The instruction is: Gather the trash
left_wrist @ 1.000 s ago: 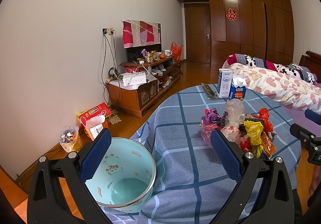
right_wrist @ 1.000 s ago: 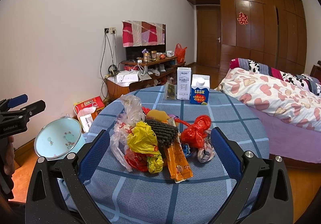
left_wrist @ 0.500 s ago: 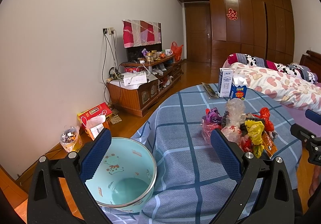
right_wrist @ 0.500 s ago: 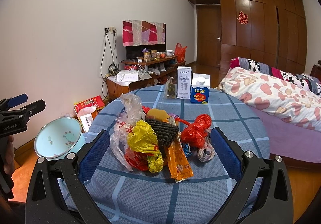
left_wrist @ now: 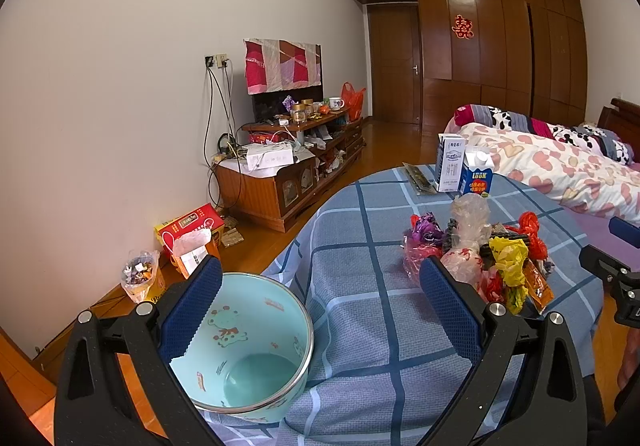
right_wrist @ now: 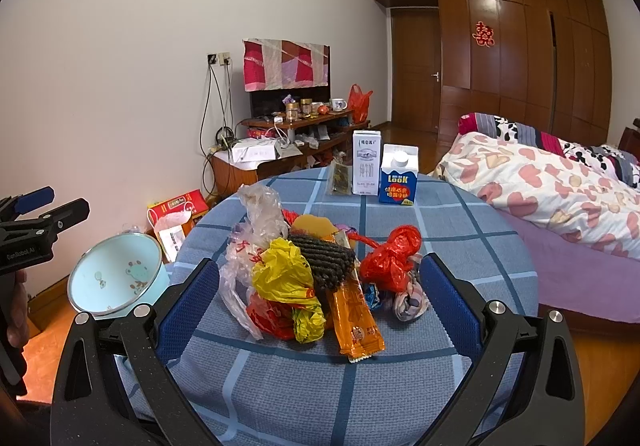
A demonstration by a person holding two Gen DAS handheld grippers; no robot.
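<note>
Both grippers wide open w/ nothing held: left gripper (left_wrist: 320,310) over round enamel bin (left_wrist: 256,350), right gripper (right_wrist: 320,306) before crinkly plastic trash pile (right_wrist: 316,274).

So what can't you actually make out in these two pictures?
- Trash pile, right wrist view: items underneath are hidden by the bags on top.
- Bin, left wrist view: near rim hidden behind the left gripper.
- Milk cartons: small print too tiny to read.
- Right gripper: open, holding nothing.
</note>
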